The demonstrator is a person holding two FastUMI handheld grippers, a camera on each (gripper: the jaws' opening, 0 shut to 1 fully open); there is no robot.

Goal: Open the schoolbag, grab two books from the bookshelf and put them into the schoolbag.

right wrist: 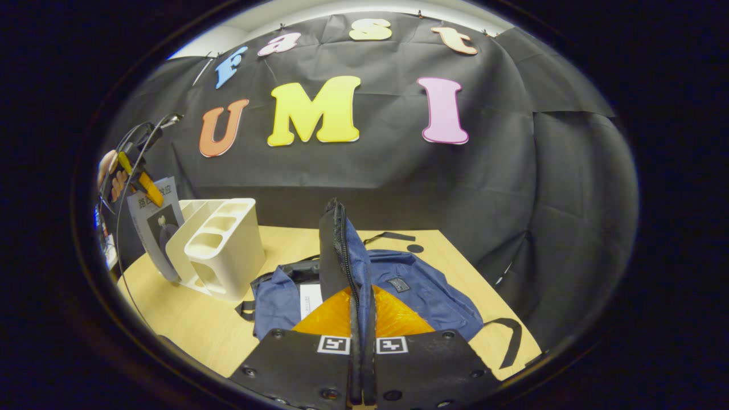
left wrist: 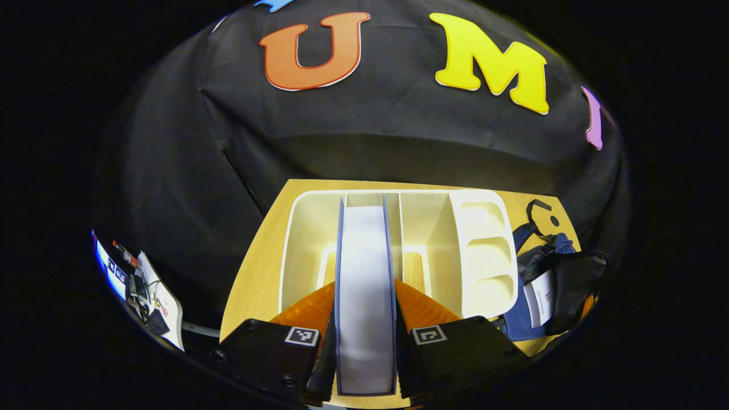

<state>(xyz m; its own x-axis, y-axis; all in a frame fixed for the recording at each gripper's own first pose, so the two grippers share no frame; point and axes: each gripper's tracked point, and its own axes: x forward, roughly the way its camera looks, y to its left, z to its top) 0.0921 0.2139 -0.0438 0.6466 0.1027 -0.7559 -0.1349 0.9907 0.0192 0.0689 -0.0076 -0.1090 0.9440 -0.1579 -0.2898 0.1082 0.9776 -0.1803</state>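
Left gripper [left wrist: 364, 341] clamps book [left wrist: 364, 285] edge-on, spine running forward; schoolbag [left wrist: 547, 279] lies rightward, apparently held open by right gripper [right wrist: 361, 364] pinching its flap [right wrist: 336, 245].

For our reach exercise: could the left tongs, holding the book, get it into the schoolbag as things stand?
Probably yes: the right tongs hold the schoolbag flap up, so its mouth looks open, and the left tongs grip the book at the bookshelf beside it.

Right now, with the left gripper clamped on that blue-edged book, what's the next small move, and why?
Probably carry the blue-edged book rightward, towards the navy fabric schoolbag. The left gripper is shut on the book, above the white plastic bookshelf, while the right gripper pinches the bag's zippered flap upright, holding the mouth open. One white book seems to be inside.
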